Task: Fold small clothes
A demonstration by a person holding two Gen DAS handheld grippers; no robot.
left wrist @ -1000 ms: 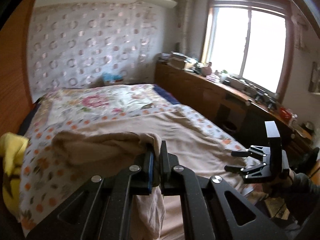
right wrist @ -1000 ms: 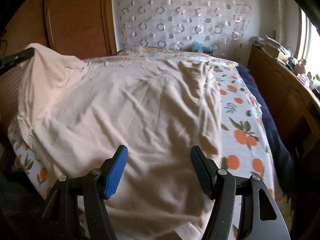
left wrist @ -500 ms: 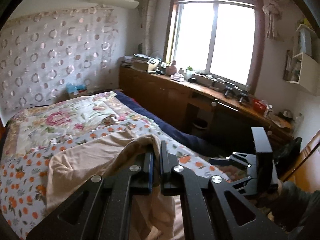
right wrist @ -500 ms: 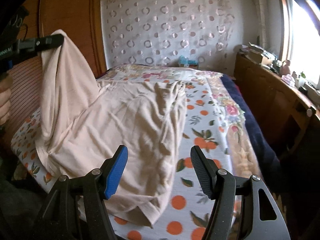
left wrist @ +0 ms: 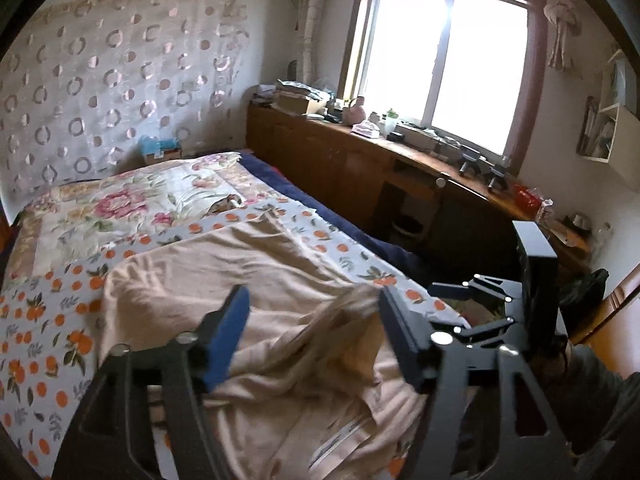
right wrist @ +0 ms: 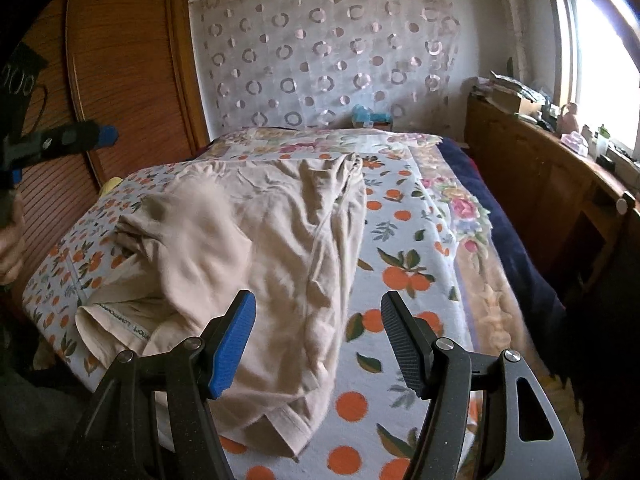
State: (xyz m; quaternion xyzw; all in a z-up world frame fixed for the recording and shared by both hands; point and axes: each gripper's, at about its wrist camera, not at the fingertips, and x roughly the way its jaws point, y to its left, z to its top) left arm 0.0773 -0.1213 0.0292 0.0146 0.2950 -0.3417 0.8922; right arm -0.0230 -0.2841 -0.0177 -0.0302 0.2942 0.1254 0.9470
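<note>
- The beige shirt [right wrist: 256,240] is seen as soft, matt cloth, much wrinkled, in the middle of the right wrist view.
- The bed sheet [right wrist: 404,280] is printed cotton-like cloth, matt.
- The left gripper [left wrist: 312,332] is made of matt black plastic with bright metal screws; one pad is smooth blue.
- The cabinet [left wrist: 340,168] is of brown wood with a slight gloss.
</note>
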